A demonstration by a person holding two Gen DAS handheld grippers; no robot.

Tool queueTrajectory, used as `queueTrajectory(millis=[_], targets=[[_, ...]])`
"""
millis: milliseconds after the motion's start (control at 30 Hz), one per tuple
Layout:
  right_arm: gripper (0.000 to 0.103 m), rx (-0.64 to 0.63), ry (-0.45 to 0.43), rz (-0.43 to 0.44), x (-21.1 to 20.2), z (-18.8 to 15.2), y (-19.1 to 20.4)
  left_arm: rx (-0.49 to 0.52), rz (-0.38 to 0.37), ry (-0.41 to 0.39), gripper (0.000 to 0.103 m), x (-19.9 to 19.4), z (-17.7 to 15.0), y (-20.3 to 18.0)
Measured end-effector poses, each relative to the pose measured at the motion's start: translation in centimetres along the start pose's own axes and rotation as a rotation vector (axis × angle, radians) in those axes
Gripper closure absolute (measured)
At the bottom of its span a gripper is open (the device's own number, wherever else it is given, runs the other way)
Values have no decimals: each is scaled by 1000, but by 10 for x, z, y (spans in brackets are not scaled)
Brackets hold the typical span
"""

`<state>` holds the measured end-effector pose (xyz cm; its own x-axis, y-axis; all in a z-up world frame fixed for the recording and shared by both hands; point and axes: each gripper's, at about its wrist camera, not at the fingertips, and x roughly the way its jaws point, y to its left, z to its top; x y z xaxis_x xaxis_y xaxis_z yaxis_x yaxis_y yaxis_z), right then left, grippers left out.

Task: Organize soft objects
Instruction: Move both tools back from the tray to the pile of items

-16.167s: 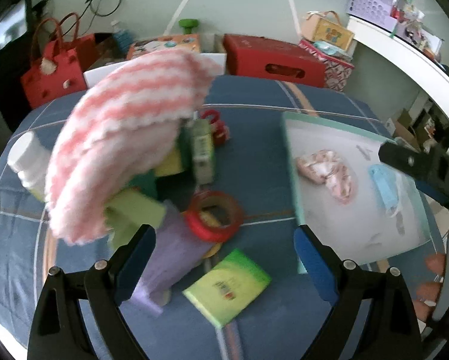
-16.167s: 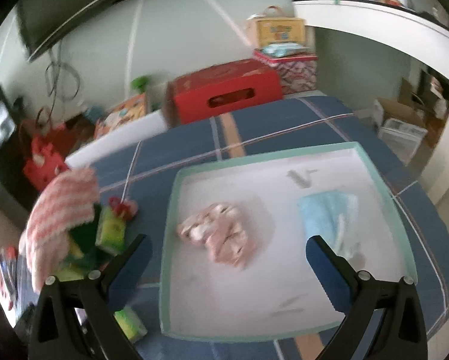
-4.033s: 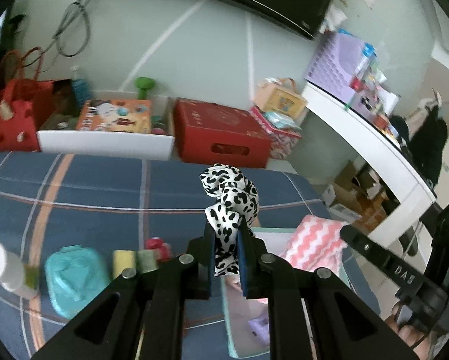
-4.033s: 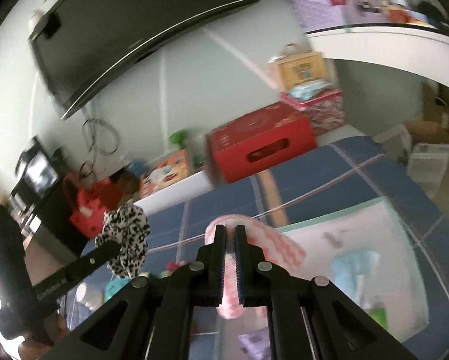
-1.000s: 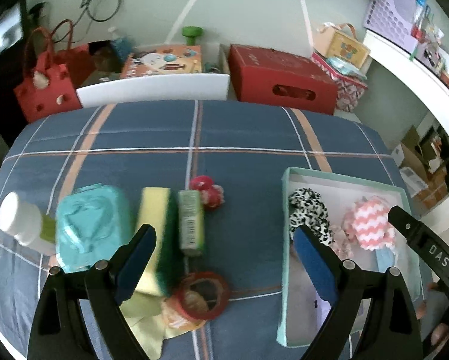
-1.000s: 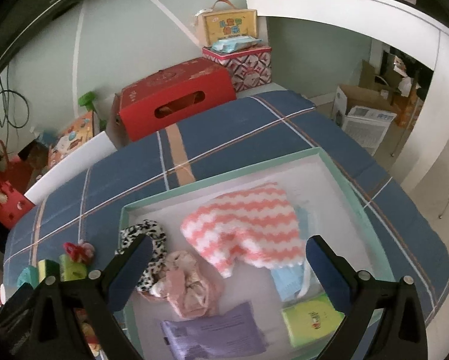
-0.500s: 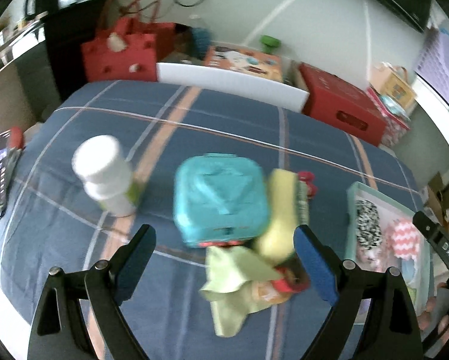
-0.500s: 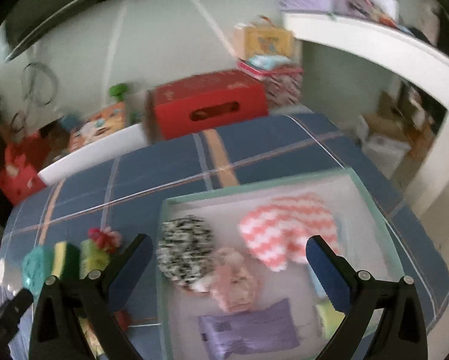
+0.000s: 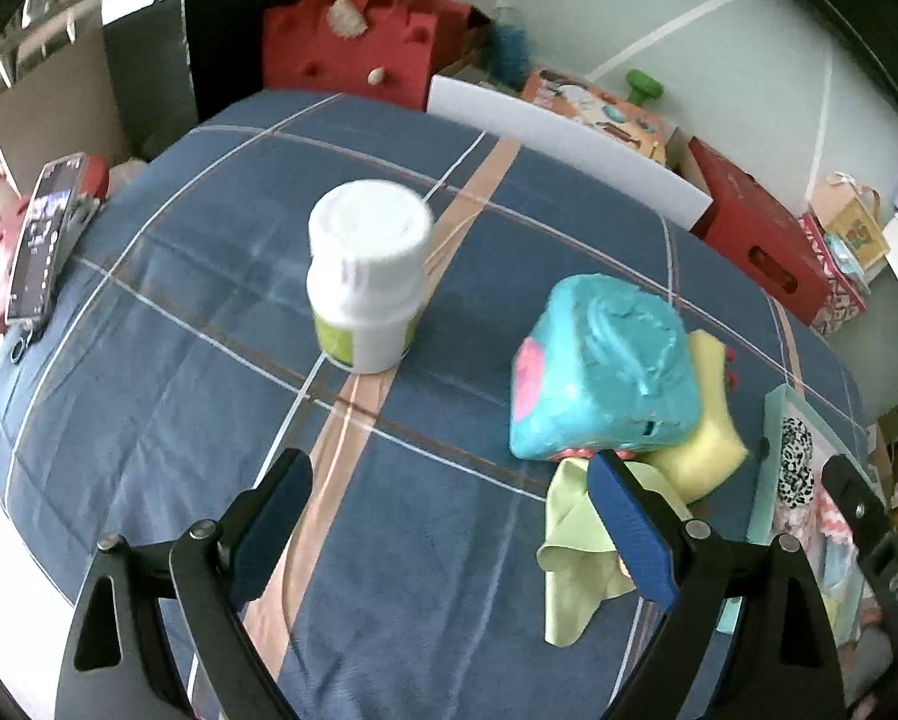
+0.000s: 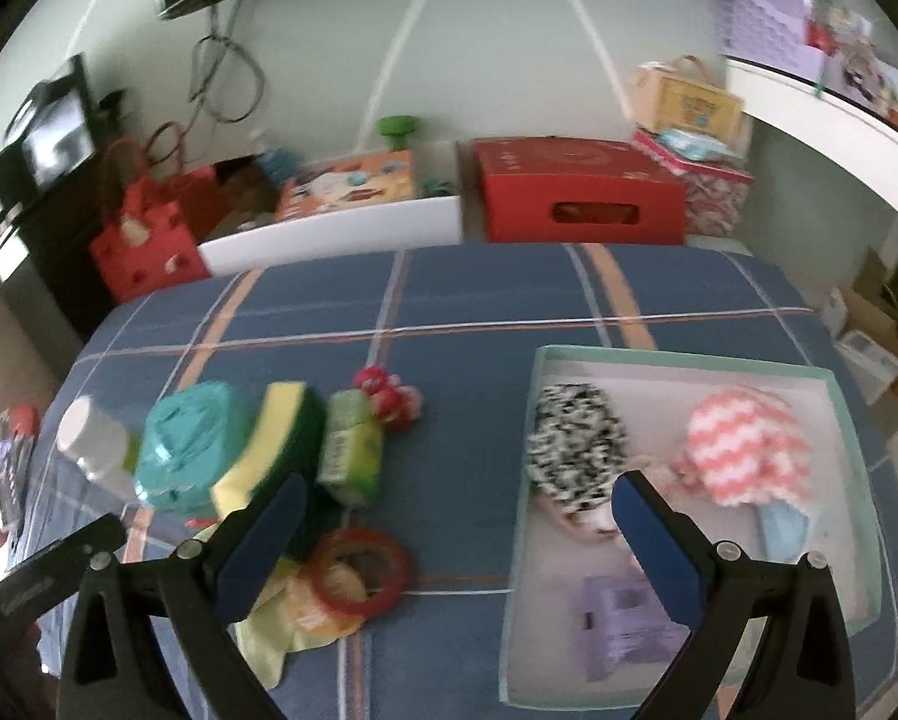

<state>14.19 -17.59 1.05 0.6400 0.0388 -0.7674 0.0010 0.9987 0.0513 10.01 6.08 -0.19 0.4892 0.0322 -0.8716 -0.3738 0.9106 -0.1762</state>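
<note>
A shallow mint-rimmed tray [image 10: 676, 354] on the blue plaid table holds a black-and-white spotted scrunchie [image 10: 574, 438], a pink-and-white zigzag cloth [image 10: 748, 450], a purple pack [image 10: 622, 618] and a light blue item [image 10: 784, 528]. Left of it lie a teal soft case [image 9: 604, 372], a yellow-green sponge [image 10: 269, 444], a light green cloth [image 9: 580, 558], a green pack [image 10: 353, 450] and a red hair tie [image 10: 389, 396]. My left gripper [image 9: 449, 528] is open and empty above the table, before the teal case. My right gripper [image 10: 457, 540] is open and empty over the tray's left edge.
A white bottle [image 9: 368, 276] stands on the table left of the teal case. A red tape ring [image 10: 359, 570] lies by the green cloth. A phone [image 9: 44, 240] lies at the table's left edge. A red box [image 10: 580, 198], a white bin [image 10: 335, 234] and a red bag [image 9: 353, 30] stand behind the table.
Both grippers have swung to the left. The left view now faces the bottle and the teal case, with the tray at its right edge. Both grippers stay open and empty.
</note>
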Motion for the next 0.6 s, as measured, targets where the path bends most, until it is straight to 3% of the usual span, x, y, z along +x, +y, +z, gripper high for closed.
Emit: queueTrajectory(millis=[233, 400, 600], targets=[[0, -13, 170, 65, 27, -20, 12, 20, -22, 44, 9, 14, -5, 1], [0, -46, 219, 83, 35, -29, 21, 43, -58, 92, 9, 26, -10, -7], [7, -87, 270, 115, 42, -38, 31, 17, -84, 173, 9, 41, -10, -6]])
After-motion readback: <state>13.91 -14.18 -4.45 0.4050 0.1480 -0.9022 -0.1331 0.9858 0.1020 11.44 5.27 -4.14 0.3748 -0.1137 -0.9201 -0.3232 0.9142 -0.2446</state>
